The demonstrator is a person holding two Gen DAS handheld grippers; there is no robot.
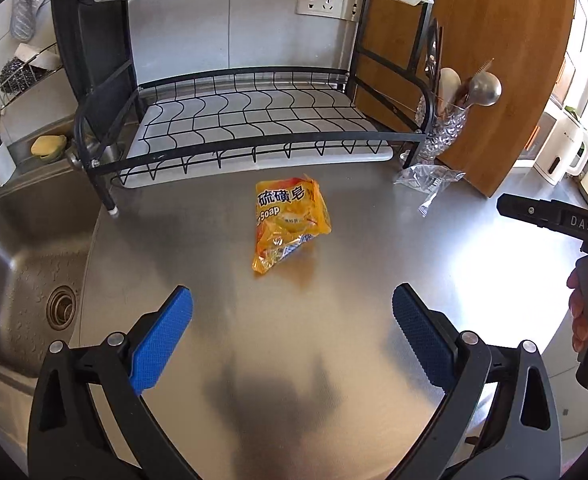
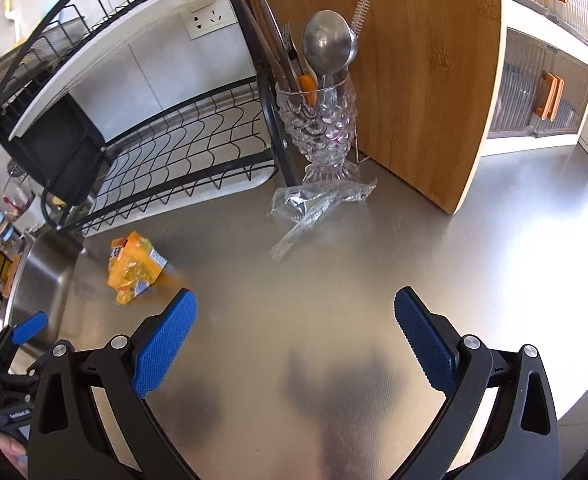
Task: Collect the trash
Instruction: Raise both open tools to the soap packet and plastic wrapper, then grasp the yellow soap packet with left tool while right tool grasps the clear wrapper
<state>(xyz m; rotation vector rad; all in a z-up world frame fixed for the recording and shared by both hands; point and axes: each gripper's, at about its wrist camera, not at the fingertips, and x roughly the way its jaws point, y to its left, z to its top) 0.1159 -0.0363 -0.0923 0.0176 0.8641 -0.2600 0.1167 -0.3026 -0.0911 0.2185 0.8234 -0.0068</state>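
Observation:
An orange soap wrapper [image 1: 288, 222] lies crumpled on the steel counter [image 1: 333, 340], ahead of my left gripper [image 1: 292, 306], which is open and empty above the counter. The same wrapper [image 2: 134, 268] shows at the left of the right wrist view. A clear plastic wrapper [image 2: 317, 208] lies at the foot of a glass utensil holder, ahead of my right gripper [image 2: 295, 308], also open and empty. That clear wrapper [image 1: 429, 182] sits far right in the left wrist view. Part of the other gripper's body [image 1: 553, 220] and a hand [image 1: 581, 312] show at the right edge.
A black wire dish rack [image 1: 254, 120] stands behind the wrappers. A sink [image 1: 26, 260] lies to the left. A wooden cutting board [image 2: 425, 80] leans upright beside the glass holder [image 2: 321, 128] of spoons. A white kettle [image 1: 561, 152] stands far right.

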